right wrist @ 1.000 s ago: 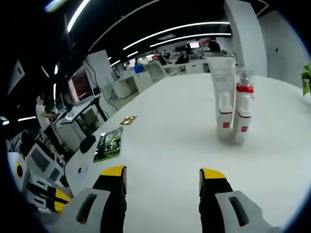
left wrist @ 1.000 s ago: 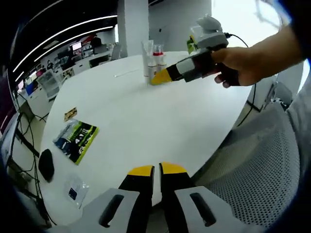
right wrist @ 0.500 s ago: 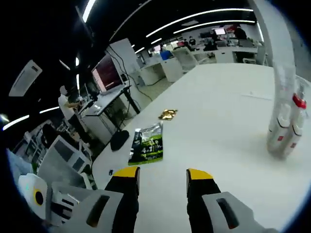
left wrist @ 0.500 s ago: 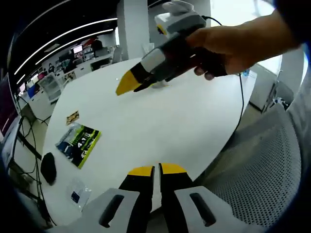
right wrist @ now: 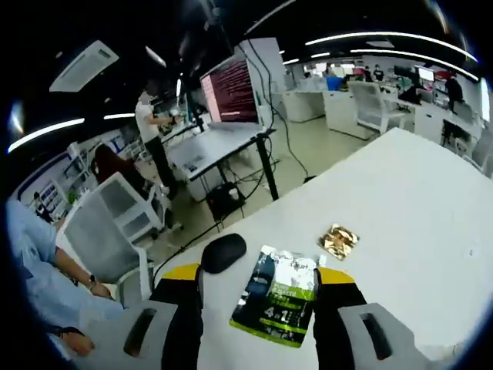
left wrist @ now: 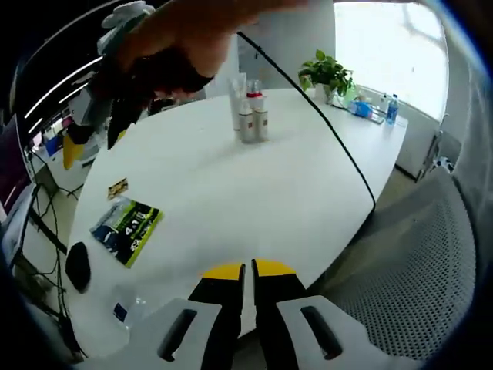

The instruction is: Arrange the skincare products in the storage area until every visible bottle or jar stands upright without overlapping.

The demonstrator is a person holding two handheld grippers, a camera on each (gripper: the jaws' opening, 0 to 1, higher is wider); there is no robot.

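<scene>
Skincare products (left wrist: 248,116): a tight cluster of a tall white tube and smaller bottles with red bands, standing upright toward the far side of the white table (left wrist: 231,193) in the left gripper view; whether they touch one another cannot be told at this size.
Left gripper (left wrist: 246,270): low at the near edge of the table, pointing across it toward the cluster, well apart from it; its yellow-tipped fingers (left wrist: 224,271) stand almost together with only a thin slit between, holding nothing.
Right gripper (right wrist: 258,274): held over the table end by the packet, aimed down and outward toward the office floor; its fingers (right wrist: 182,272) are spread wide with nothing between them, the packet seen through the gap.
Person's hand (left wrist: 181,42): in the left gripper view, raised at upper left above the table, wrapped around the dark body of the other gripper, with a black cable (left wrist: 323,123) trailing from it down across the table.
Green and black packet (right wrist: 281,297): flat on the table; also seen in the left gripper view near the left edge.
Gold wrapper (right wrist: 337,240): small and crumpled, just beyond the packet.
Black mouse (right wrist: 223,253): near the table edge, beside the packet.
Left gripper view alone: a potted plant (left wrist: 327,73) and water bottles (left wrist: 389,108) at the far right of the table, and a mesh chair (left wrist: 416,270) at right.
Right gripper view alone: desks, a large monitor (right wrist: 231,89), office chairs and seated people beyond the table.
</scene>
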